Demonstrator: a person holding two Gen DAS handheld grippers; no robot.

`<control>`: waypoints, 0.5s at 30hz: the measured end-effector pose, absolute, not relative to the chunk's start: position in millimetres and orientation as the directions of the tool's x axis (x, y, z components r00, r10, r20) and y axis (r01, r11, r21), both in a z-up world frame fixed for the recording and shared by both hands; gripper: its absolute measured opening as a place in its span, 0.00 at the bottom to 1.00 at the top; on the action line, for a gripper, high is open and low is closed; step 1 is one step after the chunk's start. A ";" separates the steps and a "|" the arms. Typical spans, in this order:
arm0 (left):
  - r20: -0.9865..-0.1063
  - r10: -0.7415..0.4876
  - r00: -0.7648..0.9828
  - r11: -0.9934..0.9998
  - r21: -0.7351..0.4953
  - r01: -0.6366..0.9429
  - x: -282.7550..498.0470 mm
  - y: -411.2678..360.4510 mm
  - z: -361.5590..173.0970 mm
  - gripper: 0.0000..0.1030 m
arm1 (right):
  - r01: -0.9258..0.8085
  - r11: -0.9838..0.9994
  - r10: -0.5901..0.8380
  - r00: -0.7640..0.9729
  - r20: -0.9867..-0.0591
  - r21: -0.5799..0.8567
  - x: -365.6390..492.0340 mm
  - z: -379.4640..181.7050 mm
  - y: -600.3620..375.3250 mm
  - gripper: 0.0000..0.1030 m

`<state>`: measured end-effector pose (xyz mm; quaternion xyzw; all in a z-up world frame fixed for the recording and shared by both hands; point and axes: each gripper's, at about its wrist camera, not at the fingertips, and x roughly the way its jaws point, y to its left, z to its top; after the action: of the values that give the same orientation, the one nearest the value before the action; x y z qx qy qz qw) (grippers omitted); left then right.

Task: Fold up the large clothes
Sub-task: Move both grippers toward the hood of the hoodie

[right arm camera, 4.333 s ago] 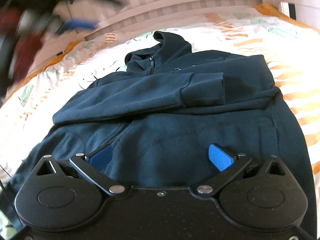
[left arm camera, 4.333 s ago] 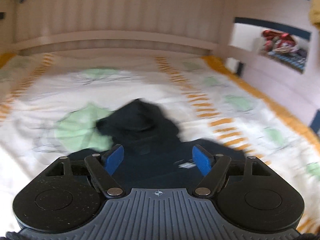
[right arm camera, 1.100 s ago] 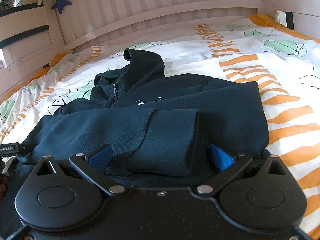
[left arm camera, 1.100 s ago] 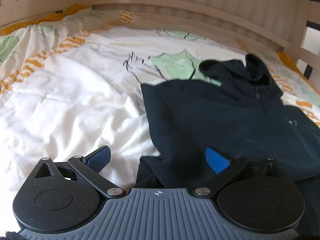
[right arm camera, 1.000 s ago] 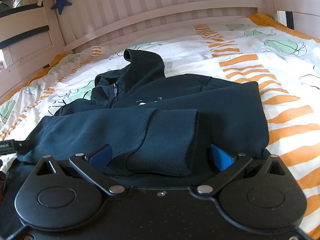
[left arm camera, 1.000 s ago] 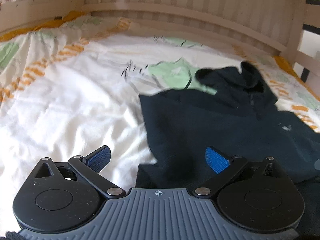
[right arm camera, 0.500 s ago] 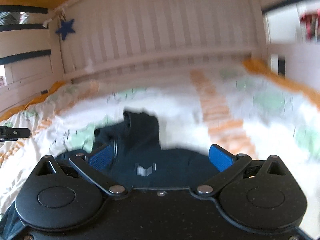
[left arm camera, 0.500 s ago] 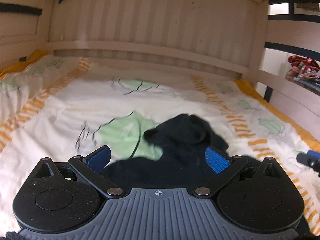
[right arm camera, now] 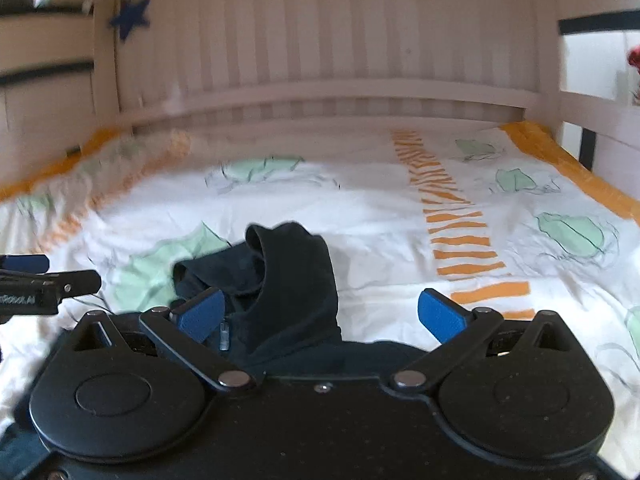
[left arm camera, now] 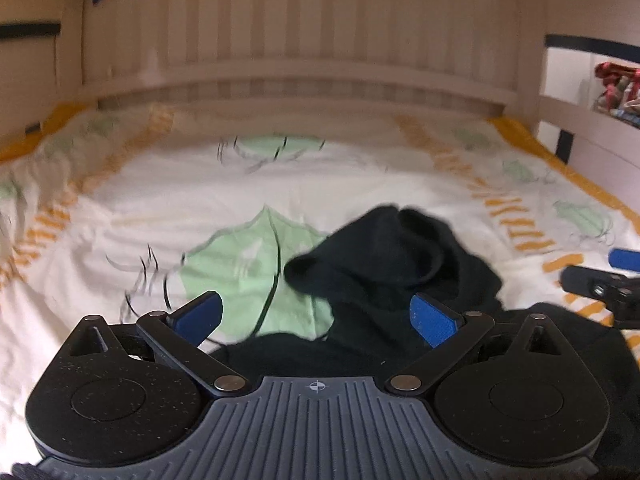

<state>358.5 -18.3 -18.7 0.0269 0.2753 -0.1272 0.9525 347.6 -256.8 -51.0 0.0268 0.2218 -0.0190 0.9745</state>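
Note:
A dark navy zip hoodie [left arm camera: 384, 264] lies on the bed, its hood [right arm camera: 292, 276] bunched up toward the headboard. My left gripper [left arm camera: 316, 316] is open, raised above the hoodie's upper left part, with nothing between its blue pads. In the same way my right gripper [right arm camera: 320, 314] hovers open over the collar and zip, also holding nothing. Each gripper shows in the other's view: the right gripper [left arm camera: 600, 280] at the right edge, the left gripper [right arm camera: 36, 280] at the left edge. The hoodie's body is mostly hidden under the gripper housings.
The bed has a white duvet [right arm camera: 380, 208] with green leaf prints and orange stripes. A slatted wooden headboard [left arm camera: 320, 40] stands at the back, side rails [right arm camera: 588, 104] run along both sides. A blue star [right arm camera: 130, 18] hangs at the upper left. Red items [left arm camera: 616, 84] sit beyond the right rail.
Both grippers have lifted off the hoodie and tilted up toward the headboard. One second ago they were low over the folded sleeve and the body; now only the hood area shows.

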 end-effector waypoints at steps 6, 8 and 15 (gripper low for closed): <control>-0.571 -0.194 0.798 0.973 -0.005 0.233 390.8 -14.8 -42.1 0.98 | 0.043 0.998 -0.062 0.870 -0.489 -0.049 408.7 -70.3 -233.5 0.99; -0.578 -0.187 0.794 0.973 0.000 0.229 400.3 -13.0 -46.4 0.98 | 0.047 0.996 -0.080 0.860 -0.504 -0.077 428.2 -74.1 -226.2 0.99; -0.592 -0.185 0.784 0.970 0.017 0.241 423.3 -13.4 -52.0 0.98 | 0.099 0.983 -0.170 0.796 -0.581 -0.153 477.6 -96.3 -239.4 0.93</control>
<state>423.3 -13.4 -52.0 0.0460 0.3084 -0.1129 0.9434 477.6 -239.4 -96.3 -0.0575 0.3112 -0.0711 0.9459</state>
